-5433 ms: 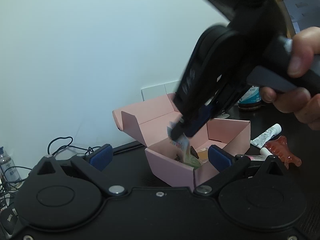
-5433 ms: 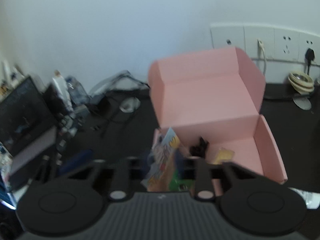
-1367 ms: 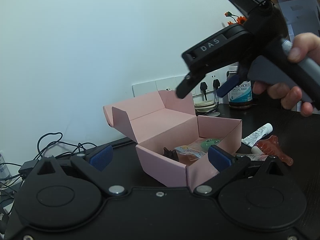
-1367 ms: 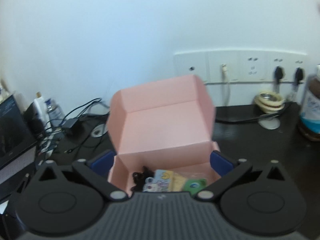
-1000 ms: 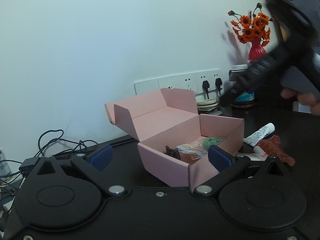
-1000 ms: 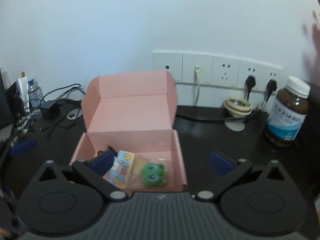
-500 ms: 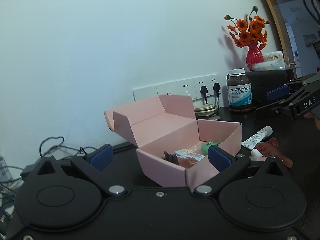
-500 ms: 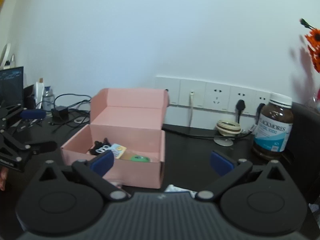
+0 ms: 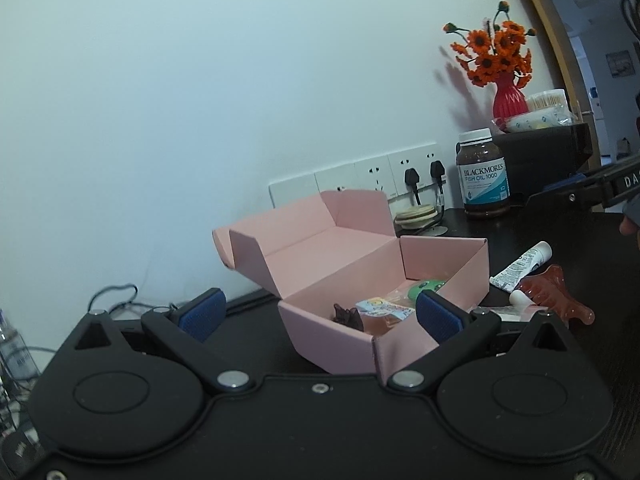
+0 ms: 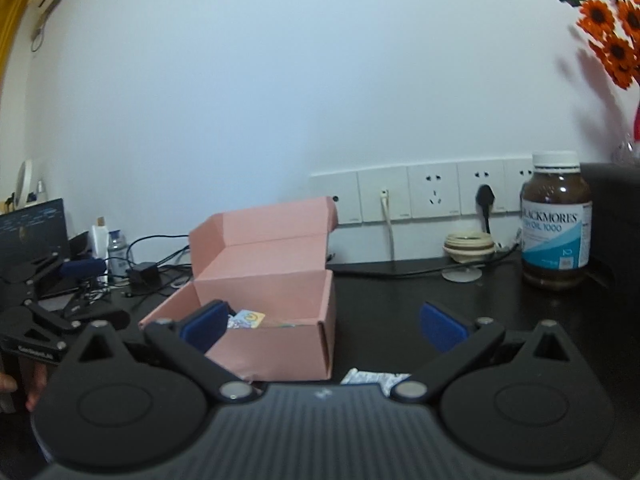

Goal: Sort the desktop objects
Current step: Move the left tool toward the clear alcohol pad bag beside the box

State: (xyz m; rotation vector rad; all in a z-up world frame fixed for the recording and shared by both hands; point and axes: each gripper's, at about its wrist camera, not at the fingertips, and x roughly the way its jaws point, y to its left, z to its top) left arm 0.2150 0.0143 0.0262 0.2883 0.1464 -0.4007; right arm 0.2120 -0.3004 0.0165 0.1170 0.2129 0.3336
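Note:
An open pink box [image 9: 444, 264] stands on the dark desk with its lid up. Inside lie a dark hair clip [image 9: 348, 316], a colourful packet [image 9: 384, 307] and a green frog toy [image 9: 426, 286]. My left gripper [image 9: 320, 315] is open and empty, with the box's near corner between its fingers. Right of the box lie a white tube [image 9: 520, 266] and a red-brown hair claw [image 9: 554, 294]. My right gripper [image 10: 322, 320] is open and empty, low over the desk, facing the box [image 10: 280, 344]. The tube's end [image 10: 372, 380] shows just below it.
A fish oil bottle [image 10: 556, 224] stands at the back right beside a black cabinet [image 9: 544, 156] carrying a red vase [image 9: 508, 100] of orange flowers. Wall sockets [image 10: 432, 196] with plugs run behind the box. Cables and an adapter [image 10: 146, 274] crowd the left, near a screen [image 10: 32, 232].
The right gripper let the packet go into the box, opened, rose and drew back to the right, down near the desk. The left gripper has barely moved.

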